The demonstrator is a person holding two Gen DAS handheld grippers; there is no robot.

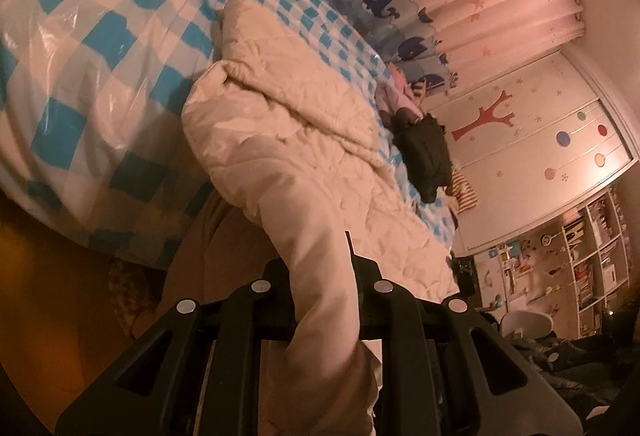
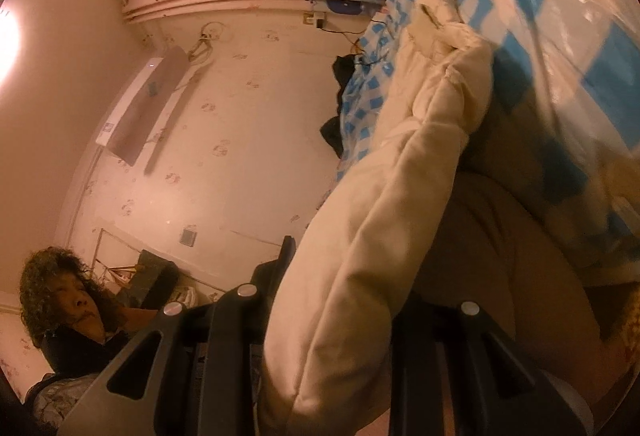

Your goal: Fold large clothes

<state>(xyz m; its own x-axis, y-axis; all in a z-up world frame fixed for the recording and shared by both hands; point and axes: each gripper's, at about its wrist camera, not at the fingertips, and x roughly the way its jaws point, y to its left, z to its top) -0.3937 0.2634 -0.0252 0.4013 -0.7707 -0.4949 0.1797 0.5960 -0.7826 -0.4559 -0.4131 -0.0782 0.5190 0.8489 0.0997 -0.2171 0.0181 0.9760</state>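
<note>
A large cream quilted coat (image 1: pixel 288 124) lies on a bed with a blue and white checked cover (image 1: pixel 100 36). My left gripper (image 1: pixel 320 268) is shut on one end of the coat, which runs up from the jaws and hangs over the bed's edge. In the right wrist view the same cream coat (image 2: pixel 400 196) stretches from the bed (image 2: pixel 580 36) down into my right gripper (image 2: pixel 340 276), which is shut on a thick padded part of it. The coat fabric hides the fingertips in both views.
A dark garment (image 1: pixel 424 156) and pink clothes (image 1: pixel 400 92) lie further along the bed. A whale-print curtain (image 1: pixel 380 0), a wardrobe (image 1: pixel 540 140) and shelves (image 1: pixel 580 256) stand behind. A person (image 2: pixel 68 300) and an air conditioner (image 2: pixel 148 108) show in the right wrist view.
</note>
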